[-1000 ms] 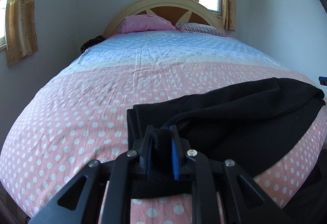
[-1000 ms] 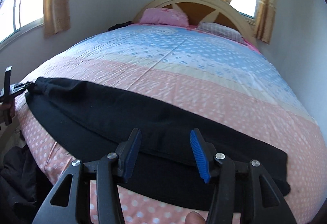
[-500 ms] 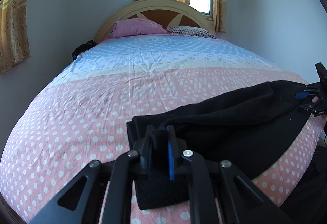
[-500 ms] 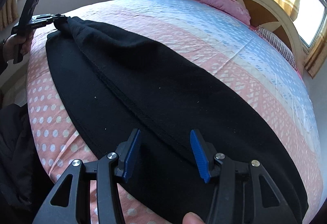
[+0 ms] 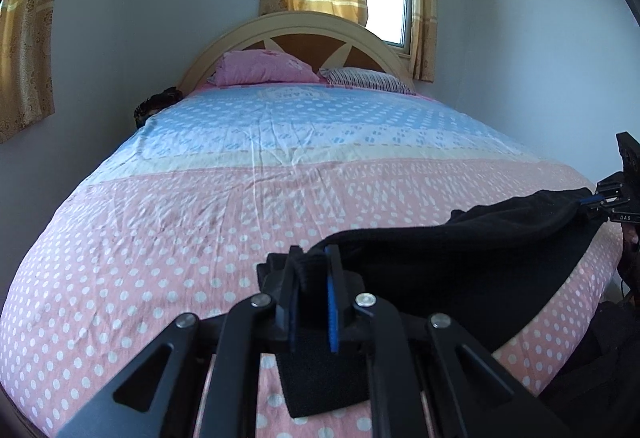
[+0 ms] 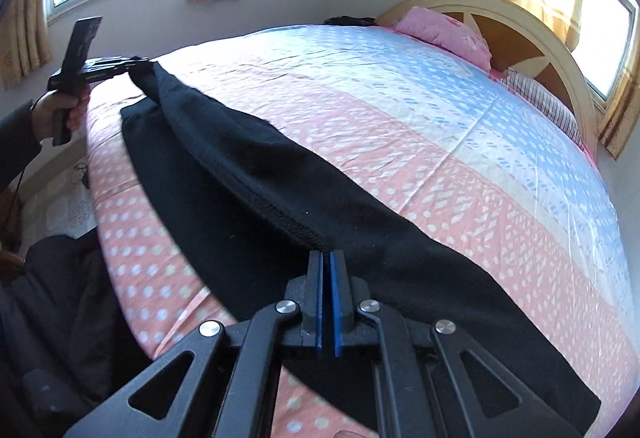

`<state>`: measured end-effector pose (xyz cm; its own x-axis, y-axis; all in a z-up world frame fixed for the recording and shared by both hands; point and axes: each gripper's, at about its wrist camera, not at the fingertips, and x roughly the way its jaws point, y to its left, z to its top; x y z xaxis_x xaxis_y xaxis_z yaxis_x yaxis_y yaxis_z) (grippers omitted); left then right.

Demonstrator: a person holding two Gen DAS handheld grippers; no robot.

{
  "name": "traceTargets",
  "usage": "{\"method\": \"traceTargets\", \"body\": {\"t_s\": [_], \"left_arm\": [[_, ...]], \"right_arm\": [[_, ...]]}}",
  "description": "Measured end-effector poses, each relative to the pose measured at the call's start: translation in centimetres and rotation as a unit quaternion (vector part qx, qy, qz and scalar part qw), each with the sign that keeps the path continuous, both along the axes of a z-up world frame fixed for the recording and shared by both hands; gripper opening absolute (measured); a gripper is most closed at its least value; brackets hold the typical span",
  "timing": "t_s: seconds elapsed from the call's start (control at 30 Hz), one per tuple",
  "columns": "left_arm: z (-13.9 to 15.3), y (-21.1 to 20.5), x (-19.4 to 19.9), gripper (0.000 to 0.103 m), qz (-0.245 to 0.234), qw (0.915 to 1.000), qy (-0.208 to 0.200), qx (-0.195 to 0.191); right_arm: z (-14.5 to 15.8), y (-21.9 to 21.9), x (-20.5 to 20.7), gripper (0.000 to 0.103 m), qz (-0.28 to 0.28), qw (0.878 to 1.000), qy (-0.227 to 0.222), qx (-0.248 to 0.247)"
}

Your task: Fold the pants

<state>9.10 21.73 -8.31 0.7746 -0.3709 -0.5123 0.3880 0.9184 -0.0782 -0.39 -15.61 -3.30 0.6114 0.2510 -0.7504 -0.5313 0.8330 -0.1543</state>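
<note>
So we count one pair of black pants (image 6: 304,198), laid across the foot end of the bed (image 5: 248,198), and two grippers on them. Our left gripper (image 5: 312,290) has its blue pads pinched on a bunched end of the pants, black fabric sticking up between the jaws and a flap hanging below them. Our right gripper (image 6: 326,298) is pressed together too, pads nearly touching, and its tips sit right at the raised seam edge of the pants, so we read it as pinching that edge.

From the right wrist, the pants run from 6 o'clock up to about 10 o'clock, where the left gripper (image 6: 100,68) holds the far end lifted off the sheet, with a hand (image 6: 56,112) on its handle. From the left wrist, the same pants stretch away to 3 o'clock, where the right gripper (image 5: 600,200) grips the other end.

Counting the rest: two pillows at 12 o'clock by the headboard (image 5: 300,34), one pink (image 5: 264,68), one striped (image 5: 366,80). Two windows show in the right view, each with yellow curtains.

Writing: the right gripper body in the left view has white letters that look like "DAS"; the rest is too small to read.
</note>
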Motion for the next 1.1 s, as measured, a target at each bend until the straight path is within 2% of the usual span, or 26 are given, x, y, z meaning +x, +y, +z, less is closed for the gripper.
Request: {"method": "traceTargets", "body": {"t_s": [0.2, 0.33, 0.4, 0.57, 0.73, 0.87, 1.0, 1.03, 1.1], "left_arm": [[-3.2, 0.2, -1.9, 0.012, -0.003, 0.9995, 0.026, 0.016], [-4.4, 0.4, -2.3, 0.014, 0.003, 0.9993, 0.033, 0.015], [-4.3, 0.8, -2.3, 0.02, 0.01, 0.9993, 0.034, 0.01], [-3.8, 2.3, -3.6, 0.051, 0.032, 0.9985, 0.023, 0.039], [-3.3, 5.4, -4.8, 0.052, 0.074, 0.9953, 0.027, 0.056], [-2.9, 7.2, -5.3, 0.052, 0.098, 0.9941, 0.036, 0.029], [-2.1, 6.0, -5.7, 0.052, 0.067, 0.997, 0.032, -0.023], [-2.1, 5.4, -5.6, 0.052, 0.059, 0.9973, 0.033, -0.028], [-2.4, 4.1, -5.1, 0.052, 0.047, 0.9976, 0.043, -0.027]], "right_arm": [[-4.6, 0.8, -0.7, 0.003, 0.019, 0.998, 0.046, -0.041], [-5.3, 0.4, -0.9, 0.003, 0.018, 0.998, 0.052, -0.035], [-5.2, 0.4, -0.8, 0.003, 0.019, 0.998, 0.054, -0.037], [-5.7, 0.4, -1.0, 0.004, 0.024, 0.997, 0.051, -0.045], [-5.5, 0.5, -1.0, 0.004, 0.026, 0.997, 0.048, -0.045], [-4.6, 0.2, -1.2, 0.006, 0.029, 0.998, 0.046, -0.038], [-3.7, 0.2, -1.5, 0.006, 0.031, 0.998, 0.035, -0.032], [-3.4, 0.3, -1.6, 0.011, 0.031, 0.999, 0.031, -0.032], [-3.0, 0.8, -1.7, 0.029, 0.037, 0.999, 0.027, -0.022]]}}
